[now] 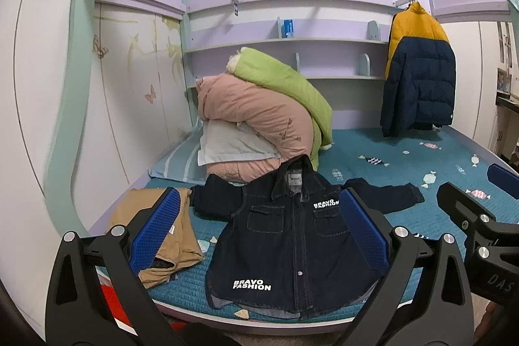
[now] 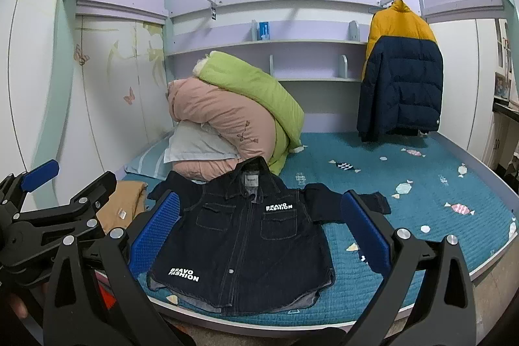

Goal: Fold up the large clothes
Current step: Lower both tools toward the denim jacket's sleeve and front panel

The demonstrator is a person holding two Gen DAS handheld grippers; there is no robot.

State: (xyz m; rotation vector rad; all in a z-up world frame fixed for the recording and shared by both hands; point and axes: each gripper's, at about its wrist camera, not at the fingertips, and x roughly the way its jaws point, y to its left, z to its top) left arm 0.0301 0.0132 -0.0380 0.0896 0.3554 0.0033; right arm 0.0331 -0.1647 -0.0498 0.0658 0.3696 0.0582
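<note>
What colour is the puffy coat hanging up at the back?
The puffy coat is yellow on top and navy blue below, clearest in the right wrist view.

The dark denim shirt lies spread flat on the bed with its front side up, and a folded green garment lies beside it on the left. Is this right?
Not quite: the folded garment on the left of the denim shirt is tan, not green, as the left wrist view shows. The green thing is the blanket piled farther back. The rest holds: the shirt lies spread flat, front up, on the bed.
</note>
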